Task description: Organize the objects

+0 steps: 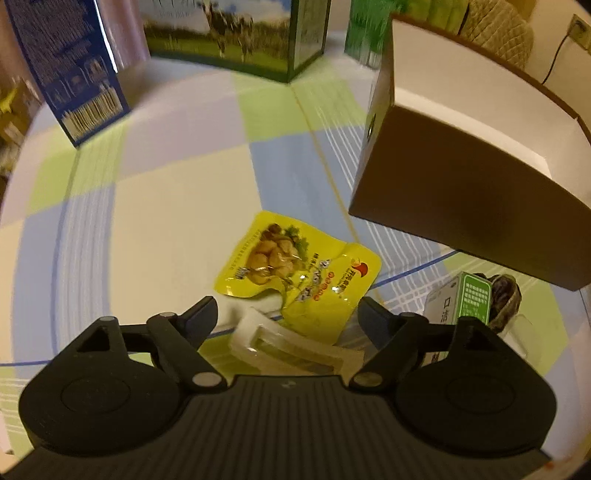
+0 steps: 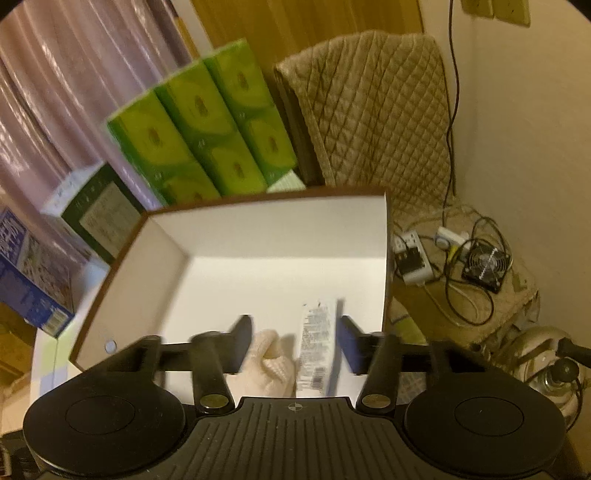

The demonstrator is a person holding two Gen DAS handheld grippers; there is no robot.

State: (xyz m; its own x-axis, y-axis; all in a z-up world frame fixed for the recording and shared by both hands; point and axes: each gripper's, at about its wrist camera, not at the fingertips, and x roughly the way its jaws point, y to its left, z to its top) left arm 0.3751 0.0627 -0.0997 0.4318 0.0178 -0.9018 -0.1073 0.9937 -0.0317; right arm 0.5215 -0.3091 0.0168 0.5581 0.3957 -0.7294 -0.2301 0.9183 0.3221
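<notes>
In the left wrist view my left gripper [image 1: 286,317] stands open low over the checked tablecloth. A yellow snack packet [image 1: 295,273] lies just ahead between the fingers. A clear plastic tray [image 1: 295,350] lies under them. A brown box with a white inside [image 1: 461,184] stands to the right. In the right wrist view my right gripper [image 2: 295,336] is open above that brown box [image 2: 258,229]. Below it in the box lie a cream knitted item [image 2: 273,362] and a white packet with a barcode [image 2: 317,347], close to the right finger and blurred.
A small green-and-white carton [image 1: 458,299] and a dark wrapped item [image 1: 506,299] lie beside the left gripper. A blue carton [image 1: 66,66] and a cow-print carton [image 1: 236,33] stand at the back. Green tissue packs [image 2: 199,125], a quilted cover [image 2: 369,110], a power strip [image 2: 410,254] and a kettle [image 2: 546,362] surround the box.
</notes>
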